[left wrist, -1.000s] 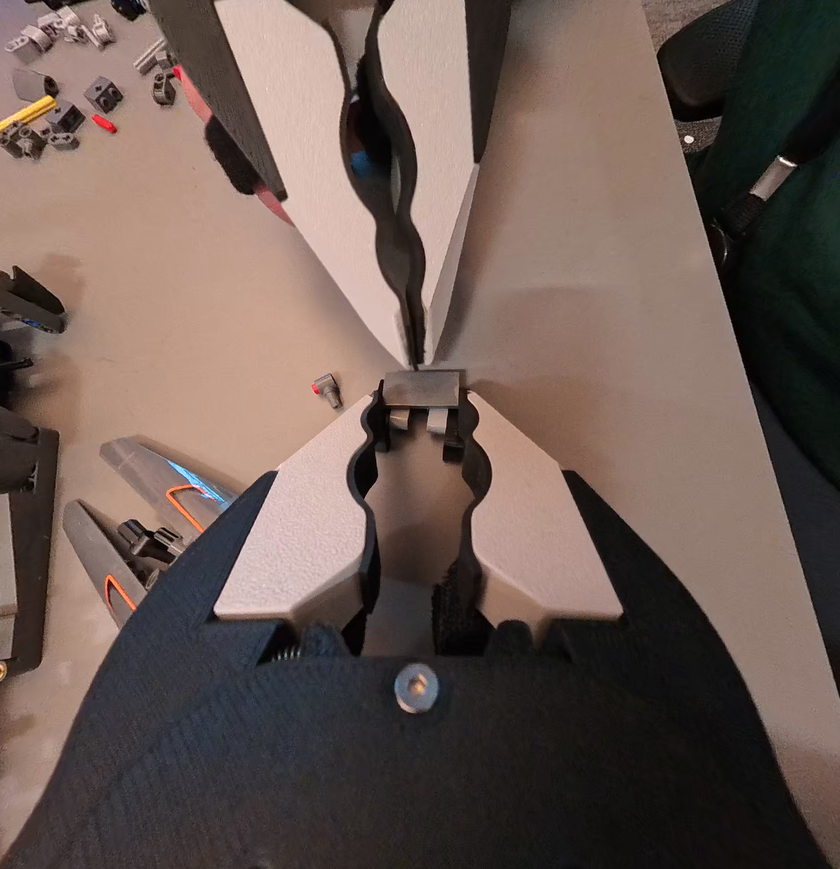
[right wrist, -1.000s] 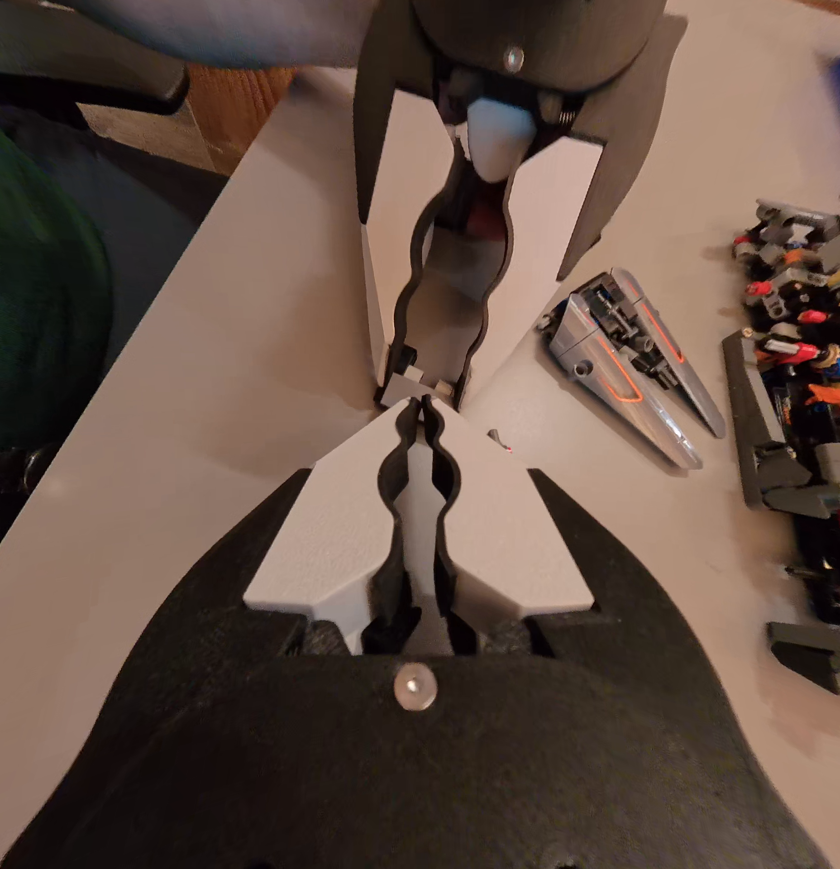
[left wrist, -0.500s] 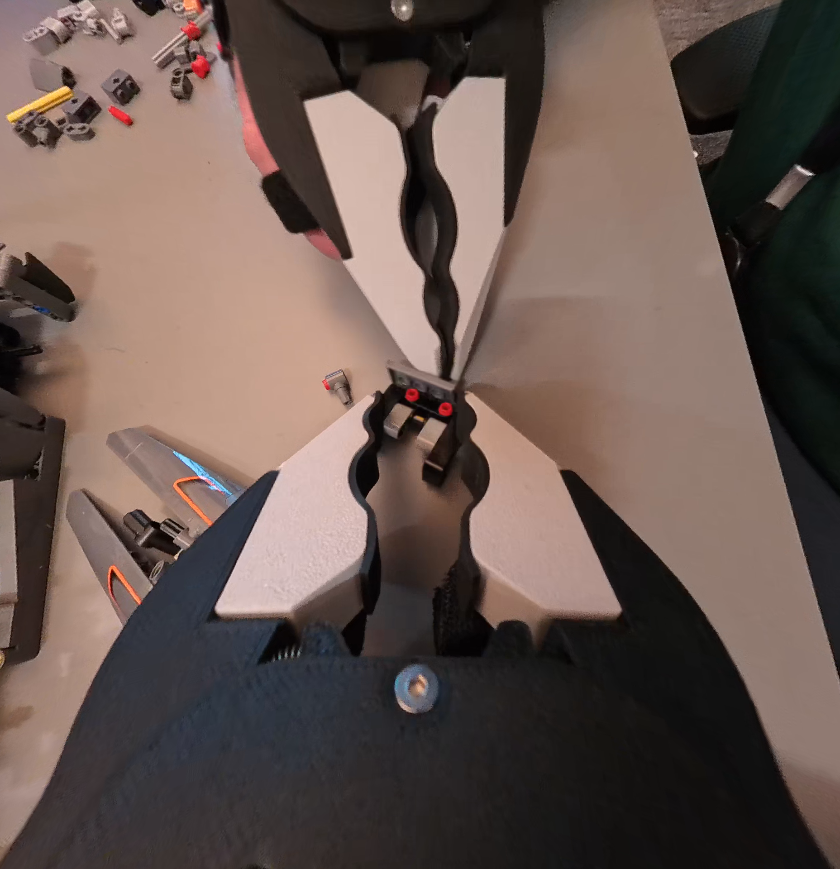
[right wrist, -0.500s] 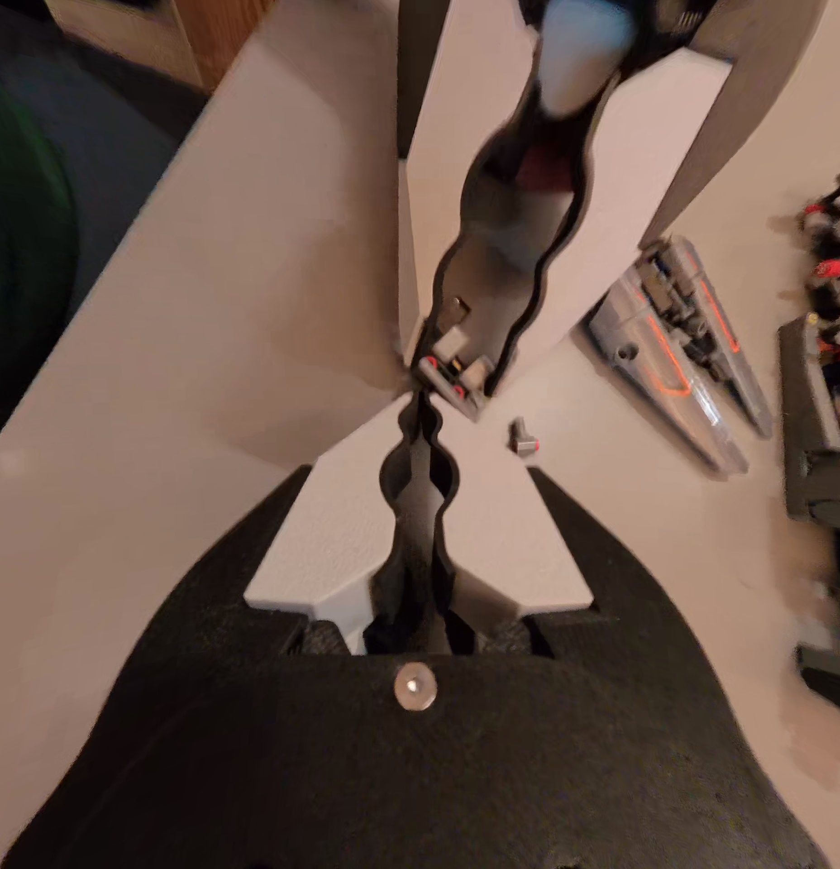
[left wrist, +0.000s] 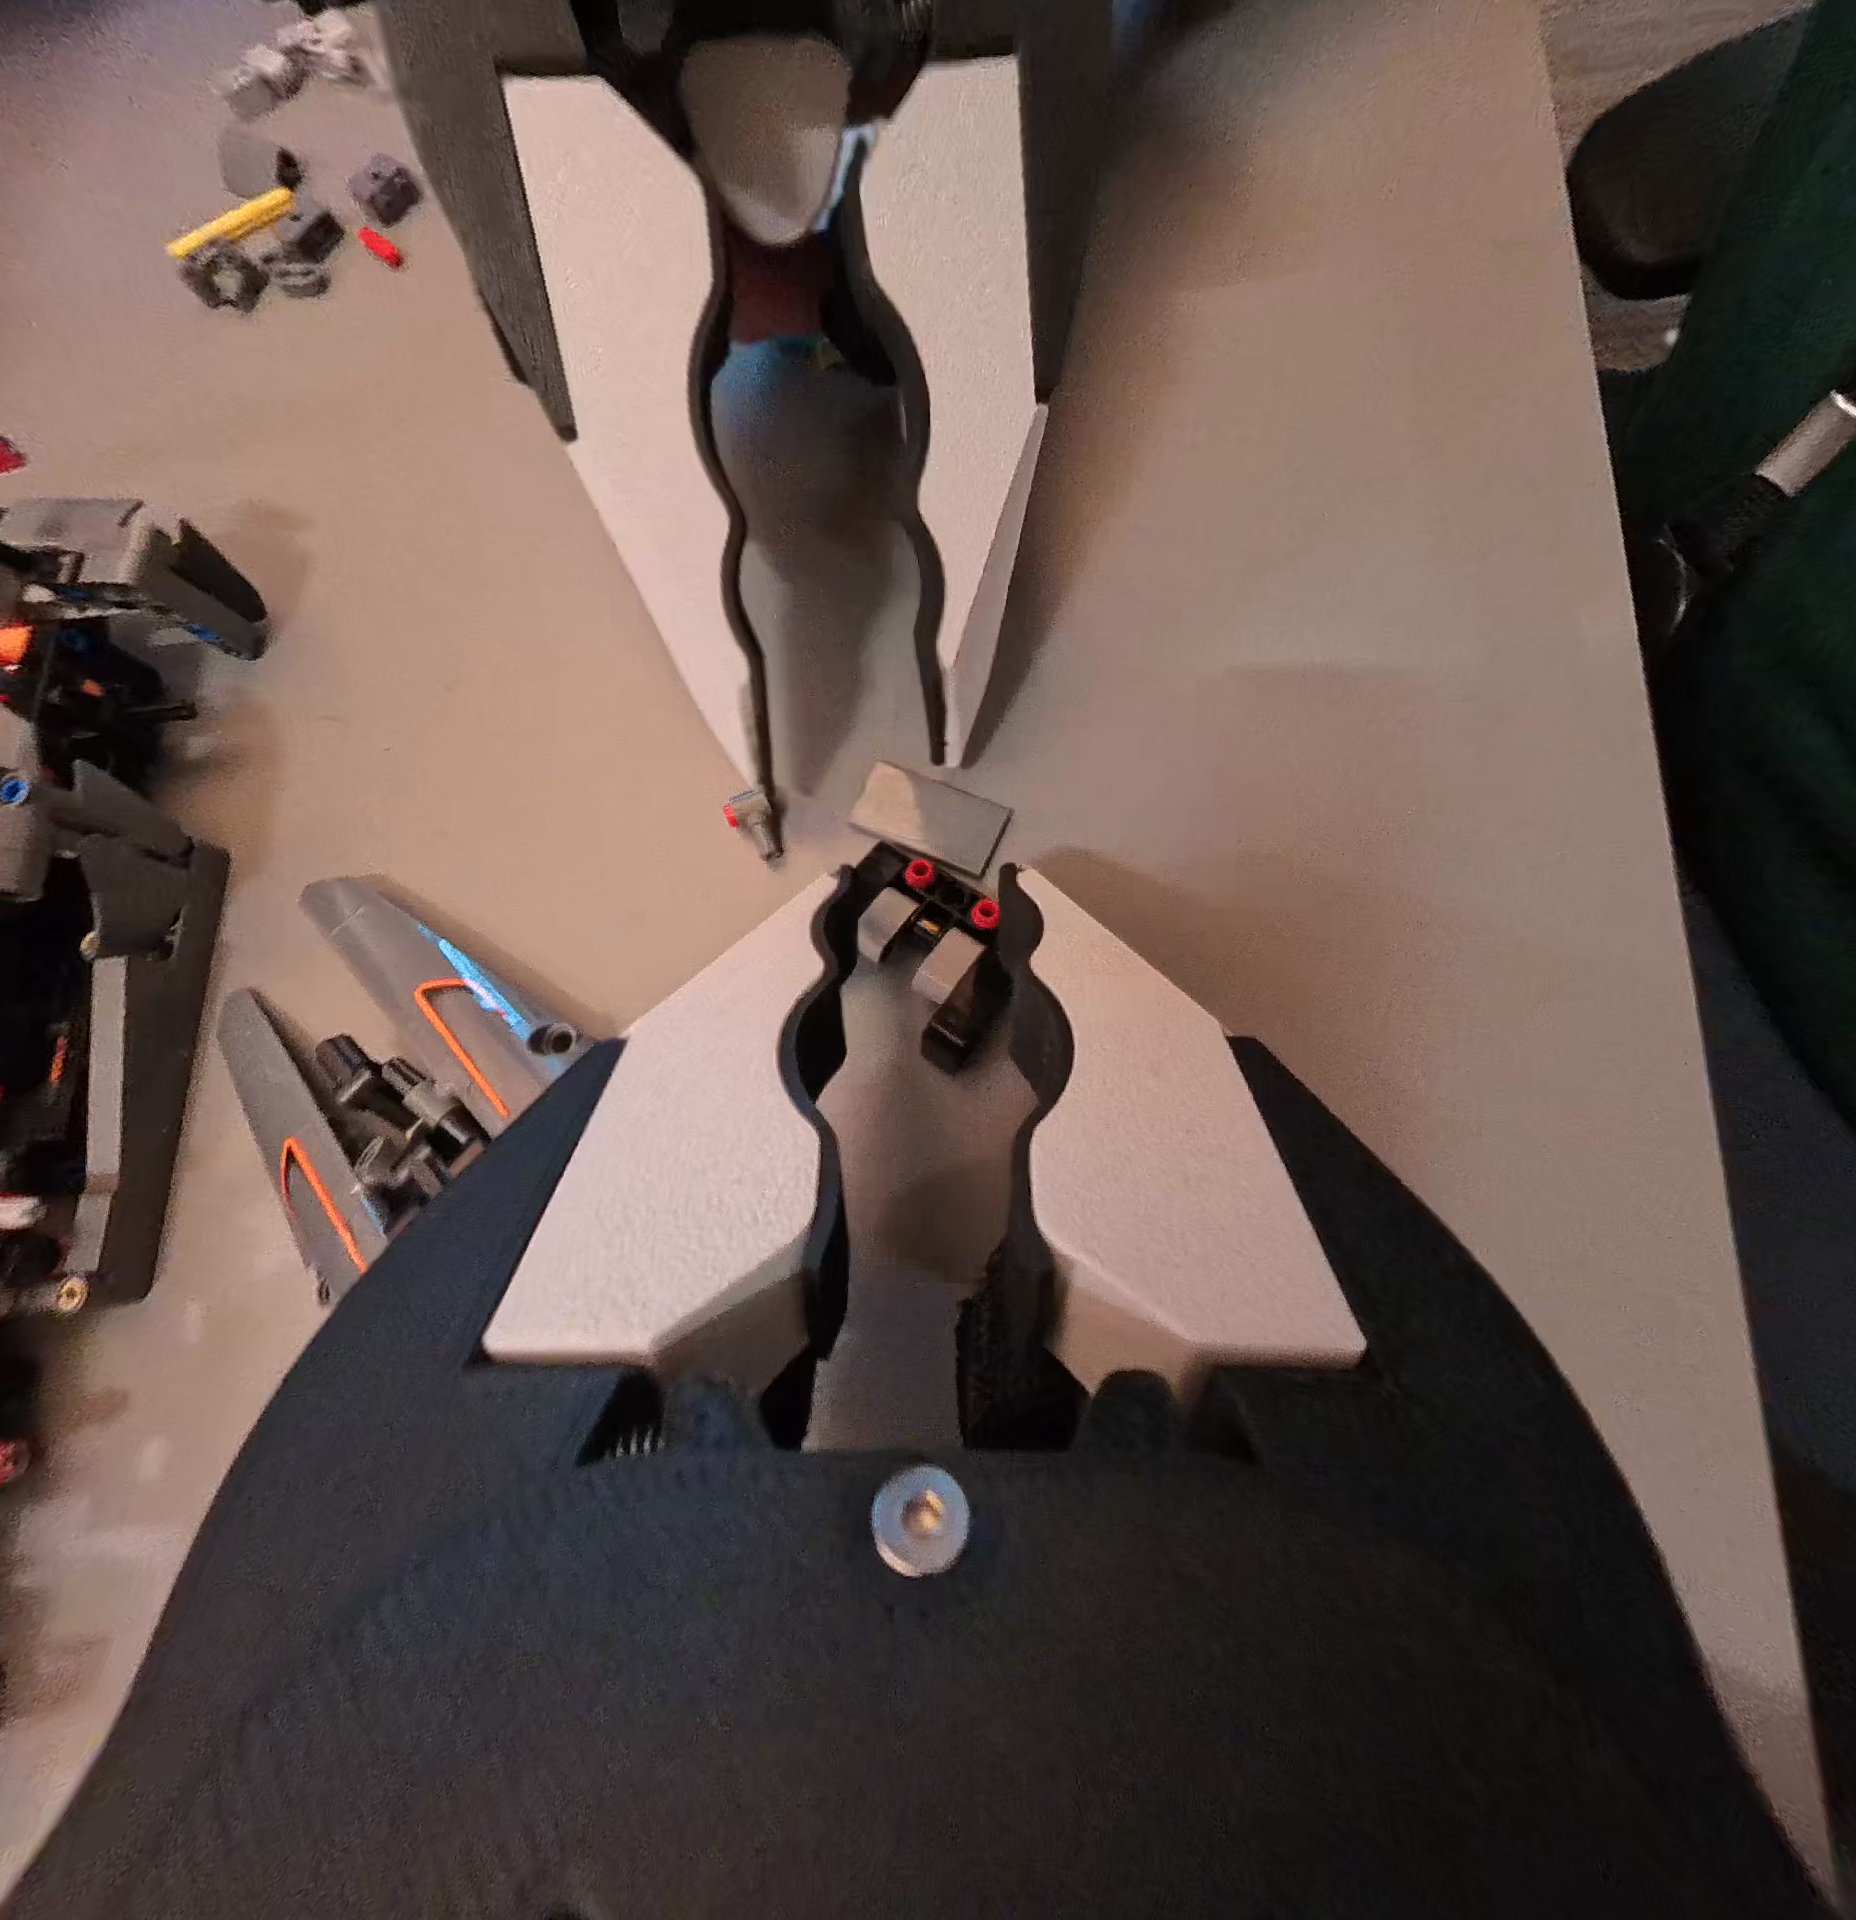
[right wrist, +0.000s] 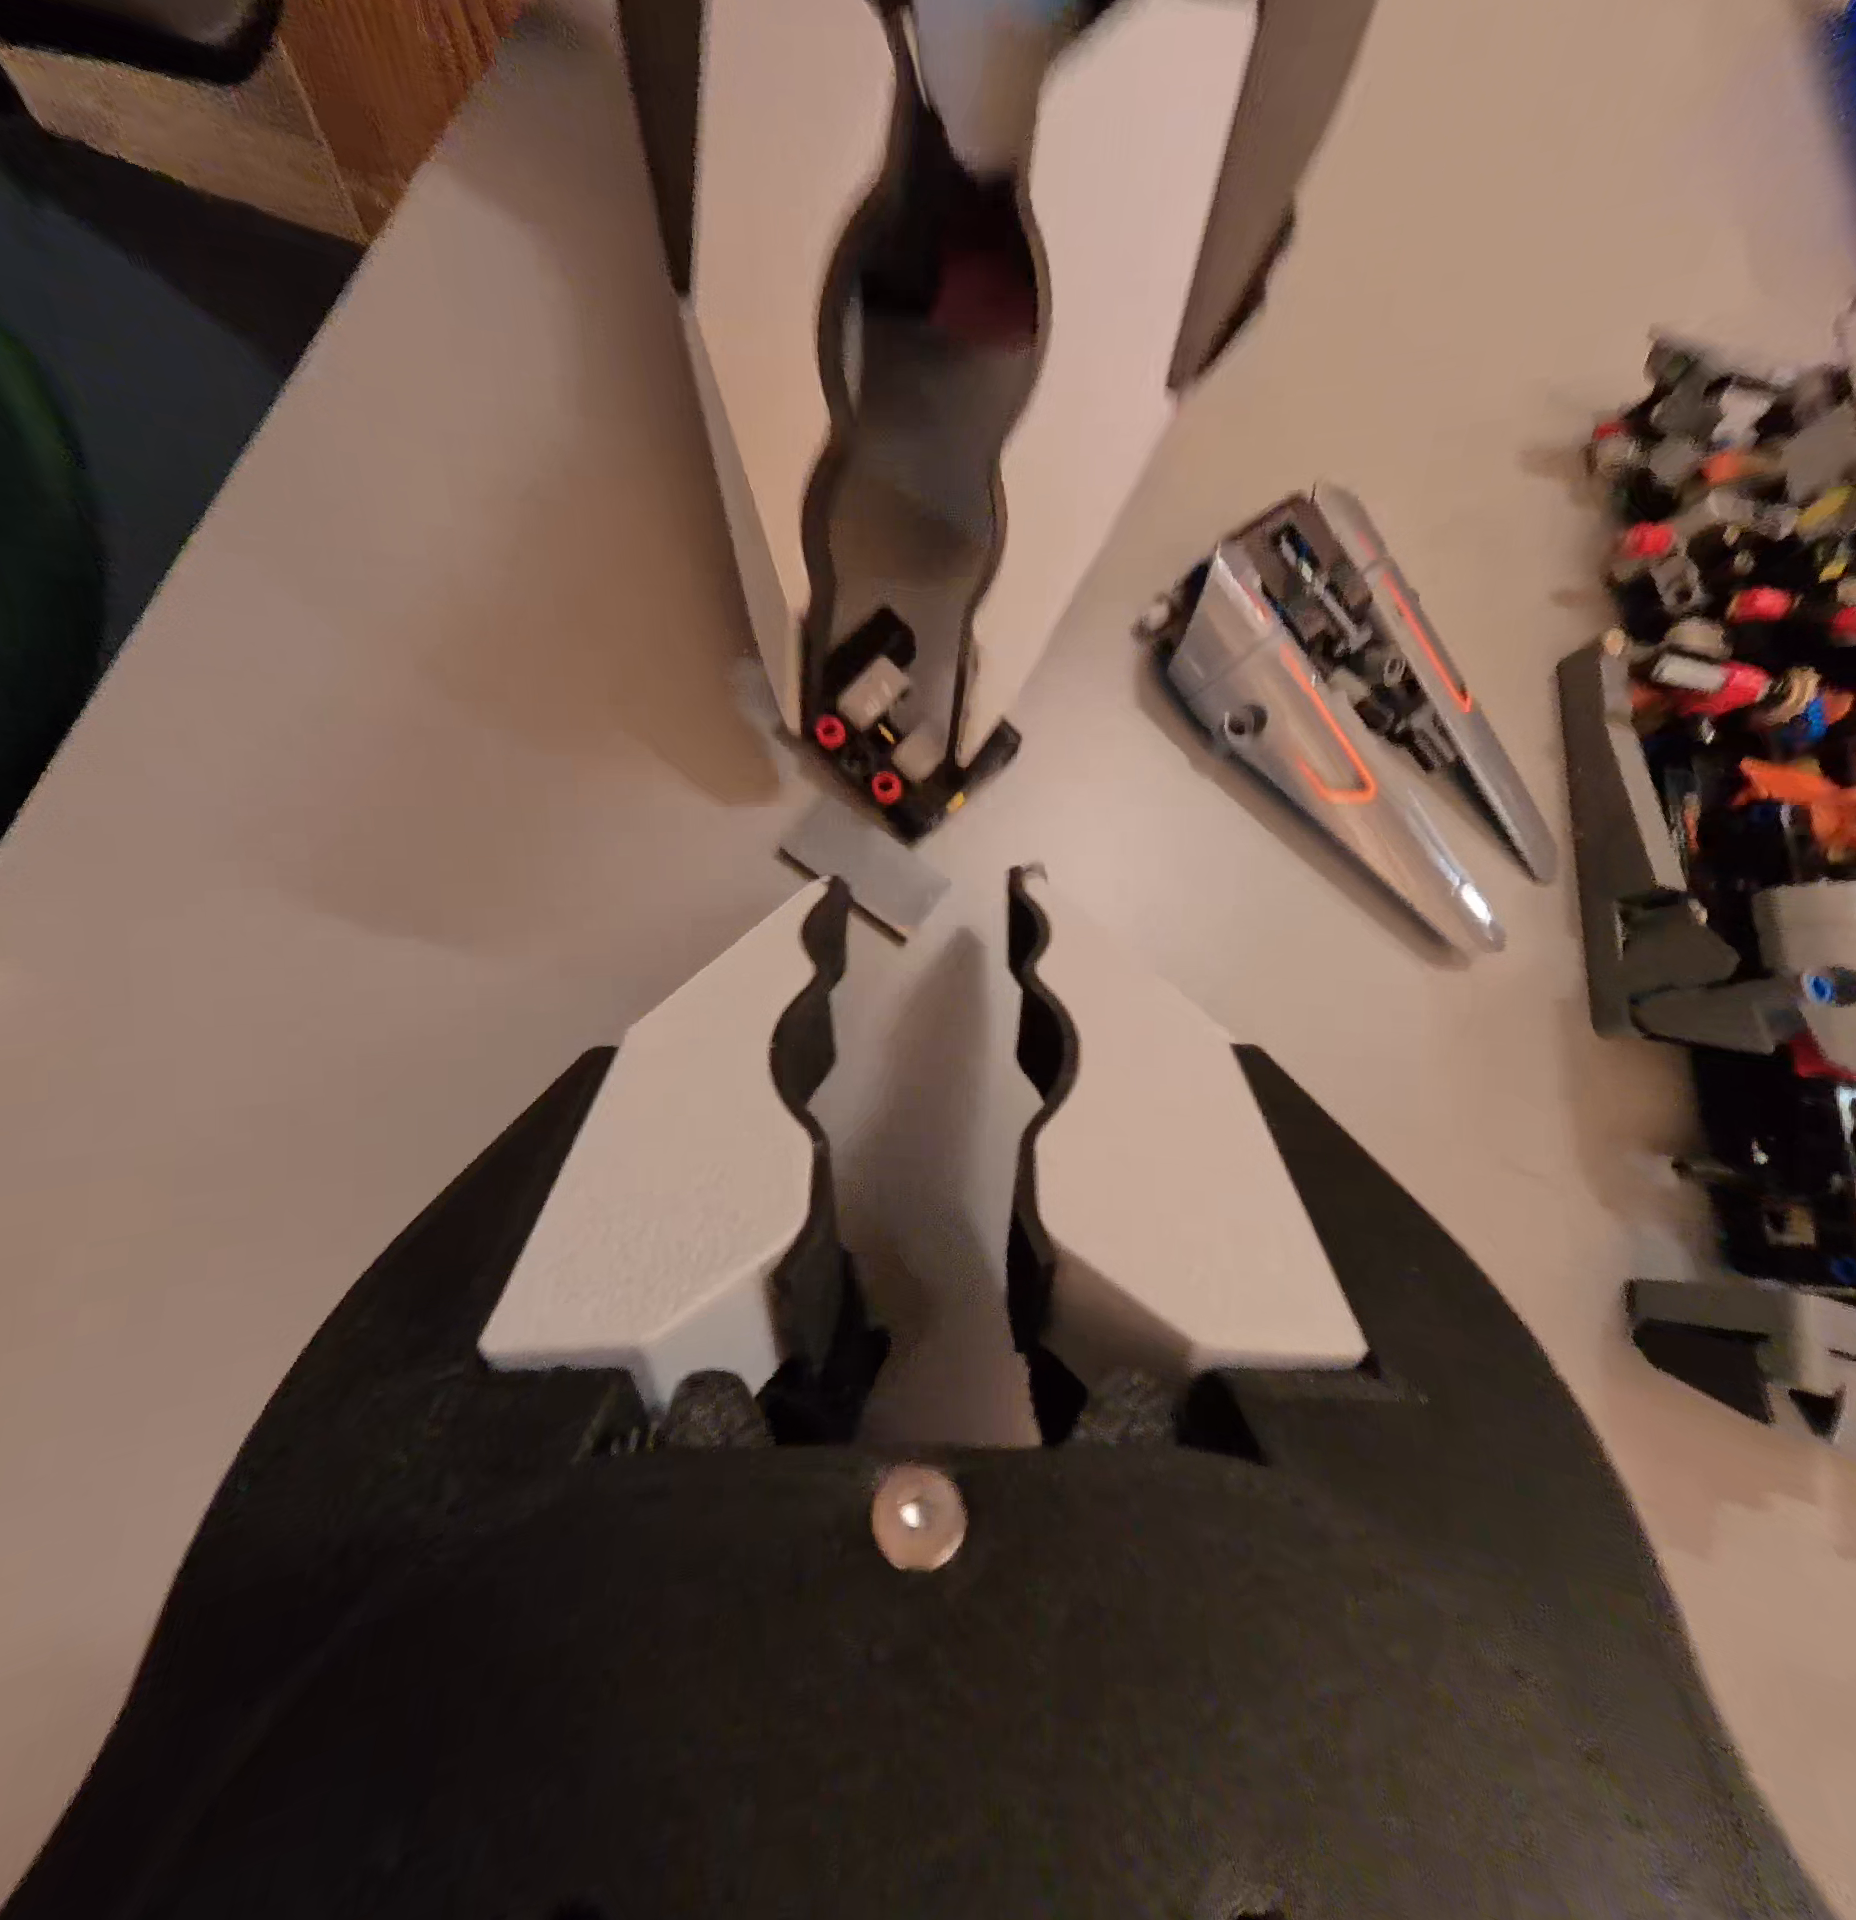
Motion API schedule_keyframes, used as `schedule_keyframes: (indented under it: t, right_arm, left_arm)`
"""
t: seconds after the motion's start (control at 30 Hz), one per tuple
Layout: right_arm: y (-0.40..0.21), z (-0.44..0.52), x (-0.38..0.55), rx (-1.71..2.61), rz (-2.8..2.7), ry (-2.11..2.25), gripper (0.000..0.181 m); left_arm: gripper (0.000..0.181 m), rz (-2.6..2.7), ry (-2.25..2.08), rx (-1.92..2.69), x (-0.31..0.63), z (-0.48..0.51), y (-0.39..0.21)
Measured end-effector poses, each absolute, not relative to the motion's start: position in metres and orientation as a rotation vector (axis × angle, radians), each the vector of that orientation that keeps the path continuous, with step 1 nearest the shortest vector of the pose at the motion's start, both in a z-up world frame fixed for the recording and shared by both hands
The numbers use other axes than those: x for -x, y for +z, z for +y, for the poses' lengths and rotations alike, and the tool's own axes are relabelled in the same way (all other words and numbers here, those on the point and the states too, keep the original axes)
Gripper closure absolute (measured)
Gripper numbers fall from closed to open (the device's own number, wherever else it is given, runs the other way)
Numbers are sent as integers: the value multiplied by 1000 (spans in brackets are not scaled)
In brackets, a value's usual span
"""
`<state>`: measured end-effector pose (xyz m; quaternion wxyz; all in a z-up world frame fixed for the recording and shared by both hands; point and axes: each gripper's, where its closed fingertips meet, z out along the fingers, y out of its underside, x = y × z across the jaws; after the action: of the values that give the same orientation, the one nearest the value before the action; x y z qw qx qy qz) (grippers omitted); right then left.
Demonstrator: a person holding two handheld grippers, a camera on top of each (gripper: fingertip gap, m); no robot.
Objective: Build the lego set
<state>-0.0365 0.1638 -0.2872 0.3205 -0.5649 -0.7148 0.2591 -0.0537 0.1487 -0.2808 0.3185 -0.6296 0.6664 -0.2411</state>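
Observation:
My left gripper (left wrist: 929, 894) is shut on a small black assembly (left wrist: 939, 935) with two red pins and light grey parts, held low over the table. It also shows in the right wrist view (right wrist: 882, 753). A flat grey tile (left wrist: 929, 816) sits tilted at the assembly's front end. I cannot tell whether it is attached. My right gripper (right wrist: 924, 888) is open and empty. It faces the left gripper tip to tip, and its left fingertip (right wrist: 825, 899) touches the tile (right wrist: 867, 878). In the left wrist view the right gripper (left wrist: 851, 764) comes in from the top.
A small grey pin with a red end (left wrist: 752, 821) lies by the right gripper's tip. Two grey wedge panels with orange lines (left wrist: 384, 1060) (right wrist: 1339, 727) lie nearby. A large part-built model (right wrist: 1755, 935) and loose pieces (left wrist: 280, 249) lie farther off. The table edge (left wrist: 1630, 727) borders a green chair.
My right gripper has opened and let go of the grey tile, which now sits tilted at the assembly's end. The left gripper has turned the assembly so that its red pins show.

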Motion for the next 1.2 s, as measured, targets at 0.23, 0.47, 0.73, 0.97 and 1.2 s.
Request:
schedule_keyframes:
  t: [0.23,0.47,0.73,0.97,1.2]
  right_arm:
    - [-290,156,47,1468,-1947,712,164]
    - [-294,141,37,1588,-2023,760,171]
    - [-292,141,24,1585,-2073,698,157]
    - [-297,125,30,1497,-2227,765,166]
    - [-297,122,17,1542,-2160,755,167]
  left_arm:
    - [155,1578,-547,1775,65,149,-272]
    - [152,1453,-505,1894,67,140,-287]
    - [144,1289,-477,1947,65,139,-287]
    - [155,1289,-399,1981,60,143,-296]
    - [157,1440,-467,1890,43,136,-296]
